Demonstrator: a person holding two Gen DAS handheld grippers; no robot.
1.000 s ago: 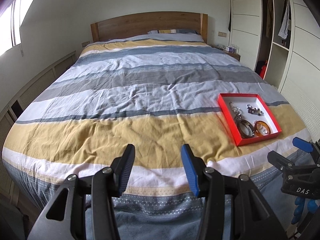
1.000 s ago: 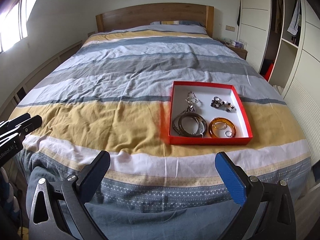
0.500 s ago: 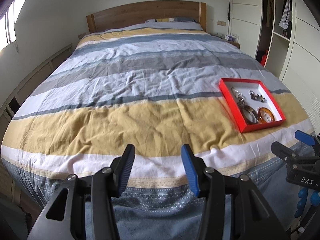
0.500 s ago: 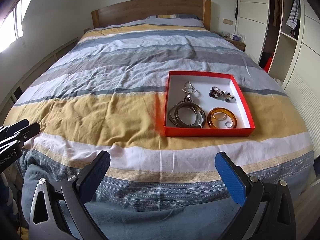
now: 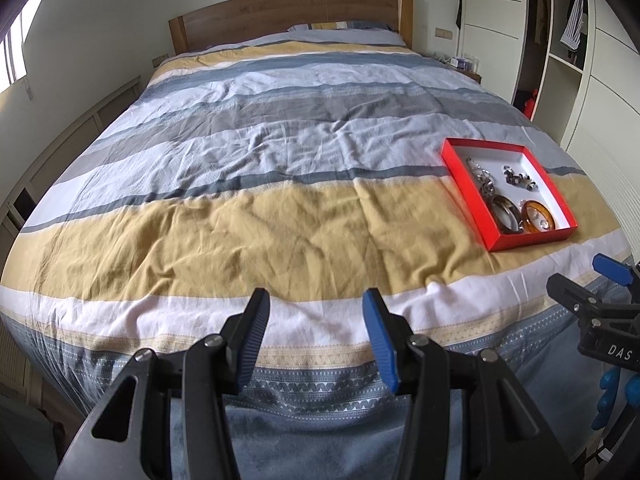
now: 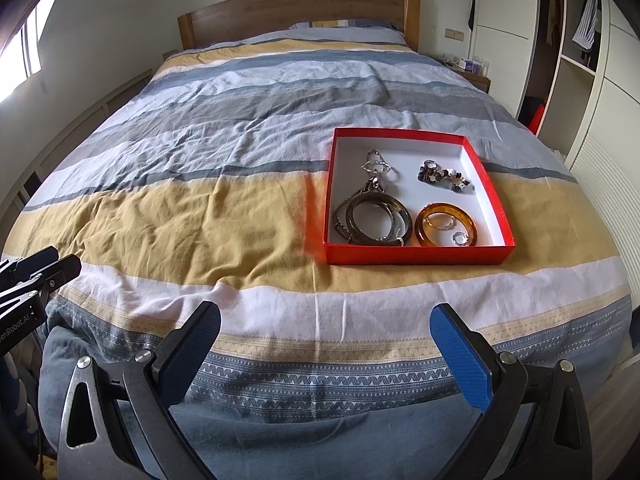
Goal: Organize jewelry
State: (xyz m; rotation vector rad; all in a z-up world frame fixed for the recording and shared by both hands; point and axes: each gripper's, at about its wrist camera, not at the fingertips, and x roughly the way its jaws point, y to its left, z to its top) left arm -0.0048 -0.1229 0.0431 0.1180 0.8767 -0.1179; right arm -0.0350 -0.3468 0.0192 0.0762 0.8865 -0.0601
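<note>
A red box (image 6: 416,255) with a white inside lies on the striped bed cover, at the right in the left wrist view (image 5: 460,172). In it lie dark bangles (image 6: 378,221), an amber bangle (image 6: 445,224), a silver chain piece (image 6: 376,172), a beaded piece (image 6: 444,176) and small rings. My right gripper (image 6: 324,344) is open and empty, at the foot of the bed, short of the box. My left gripper (image 5: 316,332) is open and empty, over the bed's foot edge, well left of the box.
The bed (image 5: 256,216) fills both views, with a wooden headboard (image 6: 296,12) far back. A white wardrobe with open shelves (image 6: 576,64) stands to the right, a nightstand (image 6: 472,74) beside the bed. A low wall ledge runs along the left.
Both grippers have risen and come closer to the bed; the box looks larger and nearer in the right wrist view. Neither gripper's opening has changed.
</note>
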